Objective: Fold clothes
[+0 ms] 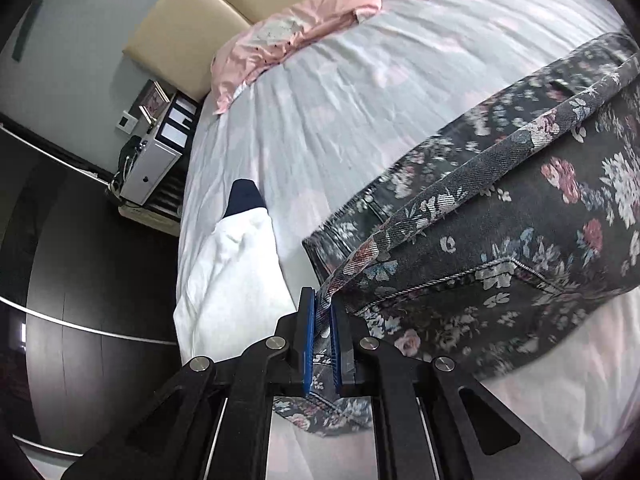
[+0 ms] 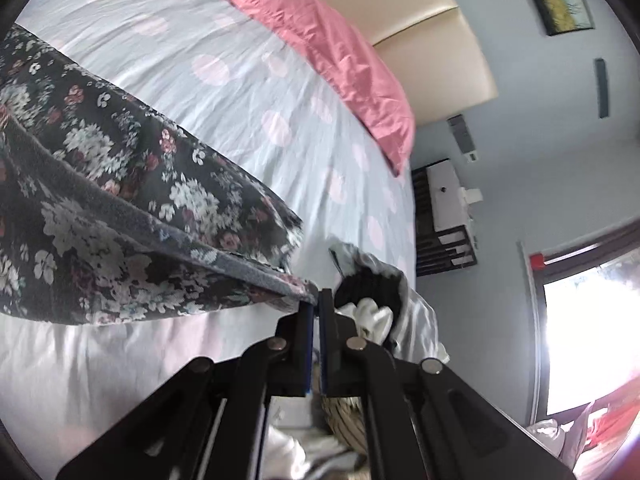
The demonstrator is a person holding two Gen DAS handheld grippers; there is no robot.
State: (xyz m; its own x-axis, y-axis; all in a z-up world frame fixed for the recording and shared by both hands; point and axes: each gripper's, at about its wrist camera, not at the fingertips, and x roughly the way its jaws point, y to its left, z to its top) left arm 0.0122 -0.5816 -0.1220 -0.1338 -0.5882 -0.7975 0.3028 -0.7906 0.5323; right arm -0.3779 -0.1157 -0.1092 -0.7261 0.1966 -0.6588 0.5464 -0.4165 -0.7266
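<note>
Dark floral denim jeans (image 1: 520, 208) hang stretched above the bed between my two grippers. My left gripper (image 1: 323, 300) is shut on one end of the waistband, near a back pocket. In the right wrist view the jeans (image 2: 120, 200) run off to the left, and my right gripper (image 2: 316, 300) is shut on their other edge. A white garment with a dark cuff (image 1: 236, 264) lies on the bed's left edge.
The bed (image 1: 340, 100) has a pale dotted sheet and pink pillows (image 1: 280, 40) at a beige headboard. A pile of grey, black and white clothes (image 2: 380, 300) lies by the right gripper, above a woven basket (image 2: 344, 416). A nightstand (image 1: 152, 160) stands beside the bed.
</note>
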